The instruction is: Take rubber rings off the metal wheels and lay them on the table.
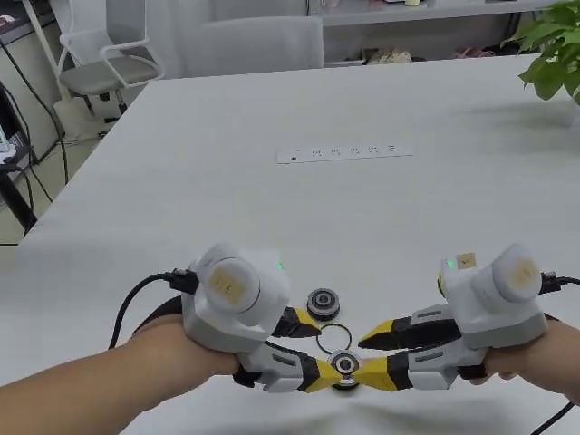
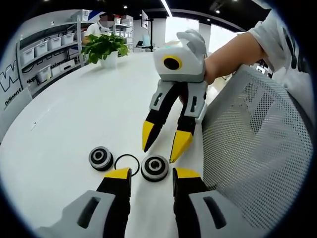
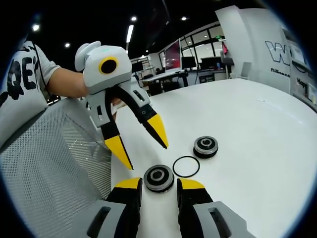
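Flanking the near metal wheel [image 1: 344, 365] at lower centre of the head view: left gripper [image 1: 319, 347] and right gripper [image 1: 370, 355], both spread open and empty. Steady the wheel with one, hook its rubber edge with the other, then lay that beside the loose rubber ring [image 1: 334, 337] just above.

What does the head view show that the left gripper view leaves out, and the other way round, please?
The head view adds a power strip lying farther out on the table and a white chair past its far corner. The left gripper view adds a mesh chair back by the table edge, shelves of bins and the white pot under the plant. Both share the plant's leaves, the far wheel, the near wheel, the loose rubber ring between them, and the open left tongs and right tongs facing each other.
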`<action>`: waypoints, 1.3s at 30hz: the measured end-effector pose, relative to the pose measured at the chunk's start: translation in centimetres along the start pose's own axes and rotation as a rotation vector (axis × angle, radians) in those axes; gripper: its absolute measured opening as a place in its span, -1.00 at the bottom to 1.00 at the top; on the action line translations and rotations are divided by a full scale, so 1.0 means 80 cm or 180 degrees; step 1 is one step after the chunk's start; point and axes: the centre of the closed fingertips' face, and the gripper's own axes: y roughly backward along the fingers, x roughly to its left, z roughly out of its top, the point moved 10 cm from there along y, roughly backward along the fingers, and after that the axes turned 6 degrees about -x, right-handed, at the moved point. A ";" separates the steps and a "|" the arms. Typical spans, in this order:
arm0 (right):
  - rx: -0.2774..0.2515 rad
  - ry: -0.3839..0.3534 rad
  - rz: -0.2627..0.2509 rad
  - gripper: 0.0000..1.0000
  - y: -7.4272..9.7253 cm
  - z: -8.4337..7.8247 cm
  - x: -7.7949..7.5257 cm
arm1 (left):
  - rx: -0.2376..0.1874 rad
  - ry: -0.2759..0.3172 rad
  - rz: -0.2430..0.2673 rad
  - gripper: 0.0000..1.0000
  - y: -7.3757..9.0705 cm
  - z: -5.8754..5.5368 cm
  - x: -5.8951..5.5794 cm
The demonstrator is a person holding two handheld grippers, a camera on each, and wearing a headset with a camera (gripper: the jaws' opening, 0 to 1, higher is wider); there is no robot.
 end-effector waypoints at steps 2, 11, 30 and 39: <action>0.0035 0.0024 0.0011 -0.49 -0.001 -0.002 0.000 | 0.0020 -0.0007 -0.0028 -0.44 -0.003 -0.001 -0.001; 0.0088 0.0071 0.0003 -0.55 -0.004 -0.009 -0.001 | 0.0070 -0.0024 -0.0091 -0.59 -0.014 -0.003 -0.002; 0.0176 0.0151 -0.0017 -0.70 -0.004 -0.016 -0.001 | 0.0038 -0.0137 -0.0067 -0.84 -0.027 -0.006 -0.003; 0.0211 0.0227 -0.0027 -0.77 -0.004 -0.015 0.002 | 0.0045 -0.0218 -0.0022 -0.86 -0.027 -0.006 -0.005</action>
